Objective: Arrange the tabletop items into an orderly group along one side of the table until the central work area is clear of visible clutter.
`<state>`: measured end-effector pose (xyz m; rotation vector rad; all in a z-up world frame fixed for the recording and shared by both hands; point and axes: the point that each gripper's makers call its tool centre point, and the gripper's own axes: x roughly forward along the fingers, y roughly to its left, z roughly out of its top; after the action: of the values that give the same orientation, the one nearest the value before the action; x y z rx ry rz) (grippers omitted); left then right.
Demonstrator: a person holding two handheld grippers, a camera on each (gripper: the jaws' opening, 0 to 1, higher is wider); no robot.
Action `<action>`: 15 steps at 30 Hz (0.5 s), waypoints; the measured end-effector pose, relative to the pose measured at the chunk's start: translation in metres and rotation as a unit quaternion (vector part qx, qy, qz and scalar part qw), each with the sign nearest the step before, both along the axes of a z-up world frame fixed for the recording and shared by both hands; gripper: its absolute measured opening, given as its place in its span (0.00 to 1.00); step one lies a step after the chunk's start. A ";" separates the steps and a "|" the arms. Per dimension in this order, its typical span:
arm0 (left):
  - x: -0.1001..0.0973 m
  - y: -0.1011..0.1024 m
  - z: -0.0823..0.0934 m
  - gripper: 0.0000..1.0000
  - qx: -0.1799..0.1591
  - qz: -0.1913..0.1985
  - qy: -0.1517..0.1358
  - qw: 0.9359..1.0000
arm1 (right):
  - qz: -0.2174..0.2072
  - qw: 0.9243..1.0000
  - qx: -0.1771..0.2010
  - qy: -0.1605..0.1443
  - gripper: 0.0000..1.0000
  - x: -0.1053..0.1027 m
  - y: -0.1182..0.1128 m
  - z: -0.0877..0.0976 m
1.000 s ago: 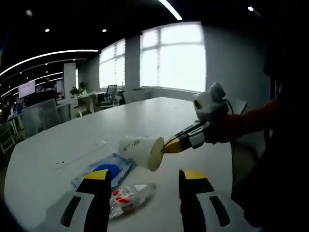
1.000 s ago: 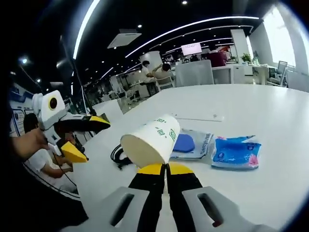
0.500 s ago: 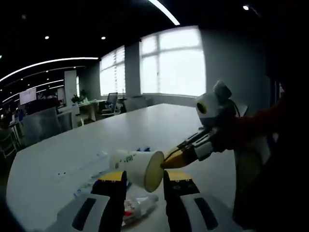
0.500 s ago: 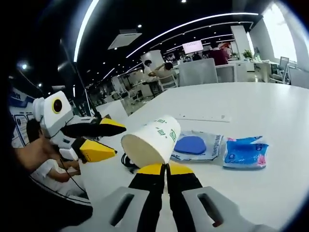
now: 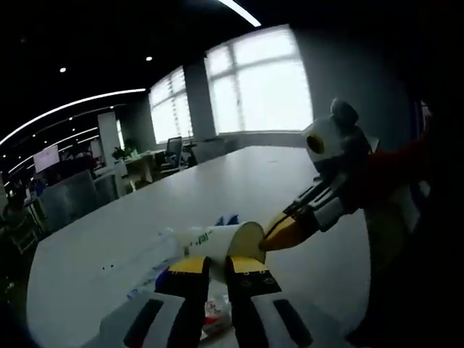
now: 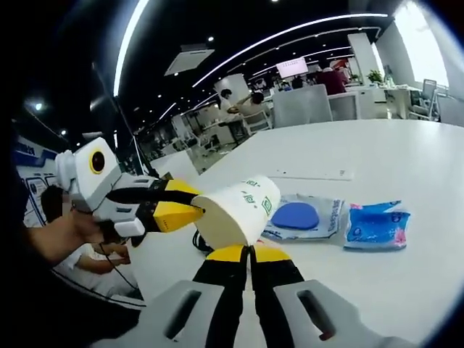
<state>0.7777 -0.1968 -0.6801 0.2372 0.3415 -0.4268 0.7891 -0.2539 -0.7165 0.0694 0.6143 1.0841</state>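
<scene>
Right hand-held gripper (image 6: pixel 250 253): its yellow-tipped jaws are pressed together on the near rim of the cup (image 6: pixel 238 211), holding it off the bench on its side, mouth toward the camera. In the left gripper view this gripper (image 5: pixel 277 235) comes in from the right, held by a hand in a red sleeve, its tips at the cup's rim (image 5: pixel 221 241).

Left hand-held gripper (image 5: pixel 217 265): jaws narrow, a slim gap between them, closed in around the cup's mouth end; whether they grip it I cannot tell. In the right gripper view this gripper (image 6: pixel 190 205) comes in from the left, a hand (image 6: pixel 61 235) behind it, with one jaw above and one jaw below the cup's rim on that side.

Cup: white paper with green print, held in the air between the two grippers, above the near part of the bench (image 6: pixel 406 167).

Blue pad pack (image 6: pixel 301 217): clear wrapper with a dark blue oval inside, flat on the bench just beyond the cup.

Tissue pack (image 6: pixel 377 225): light blue, flat on the bench just beside the pad pack, on its right.

Red-and-white wrapper (image 5: pixel 216 319): lies on the bench beneath the left gripper's jaws, partly hidden.

Black cable (image 6: pixel 198 241): a loop shows under the cup near the bench's near edge.
</scene>
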 end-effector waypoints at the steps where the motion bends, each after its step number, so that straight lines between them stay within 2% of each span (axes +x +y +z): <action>1: 0.000 0.000 0.000 0.07 0.003 0.001 0.001 1.000 | 0.001 1.000 -0.002 -0.002 0.00 0.000 0.000 0.000; 7: 0.001 -0.001 -0.004 0.07 0.011 0.000 0.011 1.000 | 0.010 1.000 -0.014 -0.011 0.00 -0.001 0.000 -0.002; 13: 0.004 -0.001 0.002 0.06 0.011 -0.004 0.005 1.000 | 0.015 1.000 -0.018 -0.020 0.00 -0.001 -0.001 0.000; 15: 0.006 0.002 0.004 0.05 0.011 0.003 0.006 1.000 | 0.016 0.999 -0.011 -0.036 0.00 0.000 -0.002 0.005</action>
<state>0.7835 -0.1947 -0.6762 0.2559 0.3592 -0.4191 0.7894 -0.2559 -0.7120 0.0025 0.5640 1.1056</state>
